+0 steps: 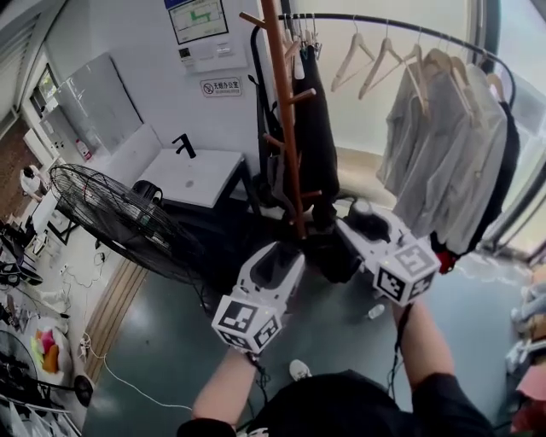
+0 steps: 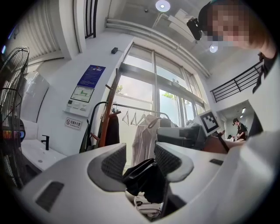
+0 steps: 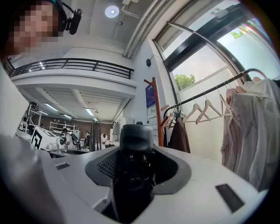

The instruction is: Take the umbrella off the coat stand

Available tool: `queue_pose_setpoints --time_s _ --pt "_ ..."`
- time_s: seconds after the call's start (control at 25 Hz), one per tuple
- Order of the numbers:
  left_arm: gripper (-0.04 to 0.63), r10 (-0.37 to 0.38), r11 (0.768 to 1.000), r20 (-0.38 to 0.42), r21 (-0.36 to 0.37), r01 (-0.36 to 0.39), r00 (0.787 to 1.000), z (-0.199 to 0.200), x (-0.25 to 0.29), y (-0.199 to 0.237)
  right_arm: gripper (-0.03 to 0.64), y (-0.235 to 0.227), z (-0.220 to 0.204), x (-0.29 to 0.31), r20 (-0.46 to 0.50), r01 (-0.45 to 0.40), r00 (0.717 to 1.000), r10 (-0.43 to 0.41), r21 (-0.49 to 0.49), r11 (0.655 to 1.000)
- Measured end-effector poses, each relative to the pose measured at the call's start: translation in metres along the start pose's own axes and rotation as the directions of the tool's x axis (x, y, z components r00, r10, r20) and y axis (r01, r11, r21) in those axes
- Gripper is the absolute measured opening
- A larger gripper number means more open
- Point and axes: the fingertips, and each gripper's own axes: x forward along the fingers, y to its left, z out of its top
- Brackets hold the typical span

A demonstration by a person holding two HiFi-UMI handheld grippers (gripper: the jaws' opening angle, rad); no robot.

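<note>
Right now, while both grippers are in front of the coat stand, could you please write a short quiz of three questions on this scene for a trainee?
1. True or false: the clothes rail carries no garments.
2. In the head view, what stands left of the coat stand? A) a ladder B) a floor fan C) a bicycle
3. Fill in: the right gripper is closed on the black ____.

Key
1. False: shirts hang on it.
2. B
3. umbrella
</note>
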Motion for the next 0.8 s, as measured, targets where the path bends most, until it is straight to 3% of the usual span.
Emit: queue_pose_setpoints --time_s 0.52,0.8 --pt "0.204 0.117 0.993 -0.032 -0.001 -0.117 0.993 -0.012 -0.032 -0.118 0.201 0.009 -0.012 -0.122 -0.010 -0.110 0.994 0.110 0.009 0.994" --pt "0.133 0.168 0.986 -0.046 0.012 -0.167 0.985 -0.017 -0.052 -0.144 0.201 0.021 -0.029 -0.145 -0.022 -0.150 0.988 0.151 0.033 0.988"
